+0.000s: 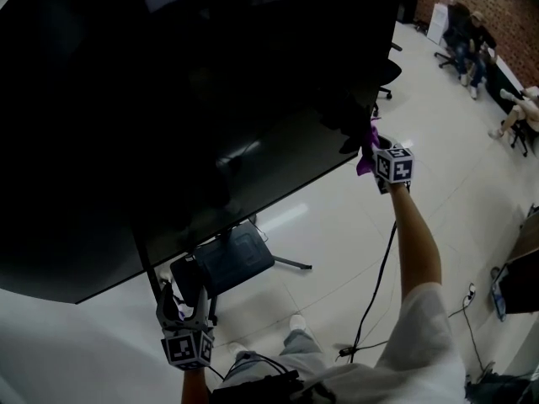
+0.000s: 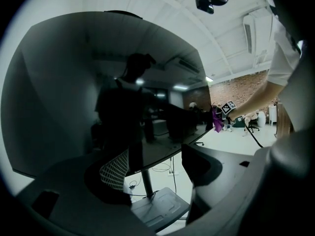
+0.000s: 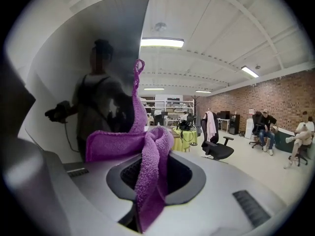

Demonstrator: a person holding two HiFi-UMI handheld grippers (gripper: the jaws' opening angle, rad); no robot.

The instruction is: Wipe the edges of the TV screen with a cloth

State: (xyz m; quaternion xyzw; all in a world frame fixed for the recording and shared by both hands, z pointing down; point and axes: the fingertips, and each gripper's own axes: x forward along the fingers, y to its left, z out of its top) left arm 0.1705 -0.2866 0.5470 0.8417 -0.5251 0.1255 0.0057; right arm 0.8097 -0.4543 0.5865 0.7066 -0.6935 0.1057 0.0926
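Note:
The big dark TV screen (image 1: 168,99) fills the upper left of the head view. My right gripper (image 1: 373,148) is at the screen's lower right corner, shut on a purple cloth (image 1: 366,156) that touches that corner. In the right gripper view the cloth (image 3: 147,151) is bunched between the jaws, with one tip rising along the TV's edge (image 3: 143,43). My left gripper (image 1: 184,297) hangs low, just below the screen's bottom edge and beside the stand pole. Its jaws stand apart in the left gripper view with nothing between them, and the cloth (image 2: 216,119) shows far off.
The TV's stand base (image 1: 223,263) sits on the pale floor beneath the screen. A black cable (image 1: 375,284) trails across the floor by my right arm. A black office chair (image 3: 219,149) stands behind the TV. Seated people (image 1: 472,36) are by the brick wall at far right.

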